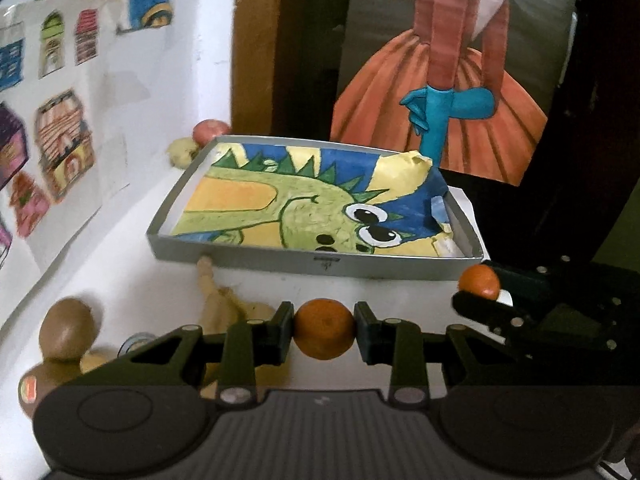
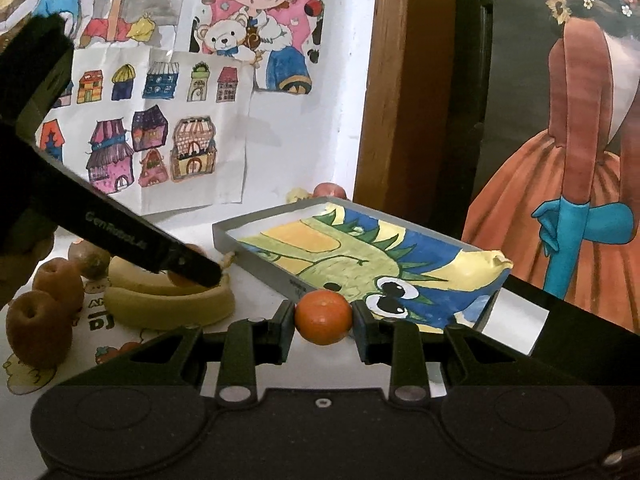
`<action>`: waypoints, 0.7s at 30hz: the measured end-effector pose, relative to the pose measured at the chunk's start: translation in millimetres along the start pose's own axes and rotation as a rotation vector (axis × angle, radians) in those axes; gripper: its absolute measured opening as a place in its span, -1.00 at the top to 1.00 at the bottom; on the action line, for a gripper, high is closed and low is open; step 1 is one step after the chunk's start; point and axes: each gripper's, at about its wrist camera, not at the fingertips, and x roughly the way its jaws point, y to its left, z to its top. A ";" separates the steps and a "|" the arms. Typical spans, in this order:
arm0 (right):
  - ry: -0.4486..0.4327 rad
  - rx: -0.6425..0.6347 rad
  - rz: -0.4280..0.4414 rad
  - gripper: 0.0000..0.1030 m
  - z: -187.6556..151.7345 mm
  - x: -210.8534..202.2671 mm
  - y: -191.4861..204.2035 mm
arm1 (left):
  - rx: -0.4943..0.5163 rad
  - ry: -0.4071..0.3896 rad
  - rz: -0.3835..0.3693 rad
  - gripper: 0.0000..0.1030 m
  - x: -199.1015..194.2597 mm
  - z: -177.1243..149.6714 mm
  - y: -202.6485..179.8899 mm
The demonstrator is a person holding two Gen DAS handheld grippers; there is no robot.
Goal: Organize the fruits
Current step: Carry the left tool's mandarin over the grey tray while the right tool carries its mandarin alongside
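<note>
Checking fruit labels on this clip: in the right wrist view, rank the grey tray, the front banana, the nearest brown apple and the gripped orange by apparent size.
Largest to smallest:
1. grey tray
2. front banana
3. and 4. nearest brown apple and gripped orange look alike; the orange sits closer to the camera, so no ranking between them.

Orange tangerines (image 1: 325, 330); grey tray (image 1: 256, 258), green dragon drawing (image 1: 304, 208).

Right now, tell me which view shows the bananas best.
The right wrist view: the bananas lie in plain sight left of the tray, with only the left gripper crossing them. In the left wrist view, the left gripper hides most of them; only pale stems show.
</note>
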 end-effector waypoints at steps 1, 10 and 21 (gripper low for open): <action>-0.003 -0.001 0.001 0.37 0.2 -4.0 0.4 | -0.011 -0.005 0.005 0.29 -5.0 -1.9 1.4; -0.056 -0.014 0.015 0.36 9.4 -62.8 16.3 | -0.032 -0.087 0.058 0.29 -80.2 -11.4 -16.8; -0.071 -0.037 0.032 0.36 5.2 -121.2 36.6 | -0.067 -0.127 0.068 0.29 -152.8 -29.6 -58.7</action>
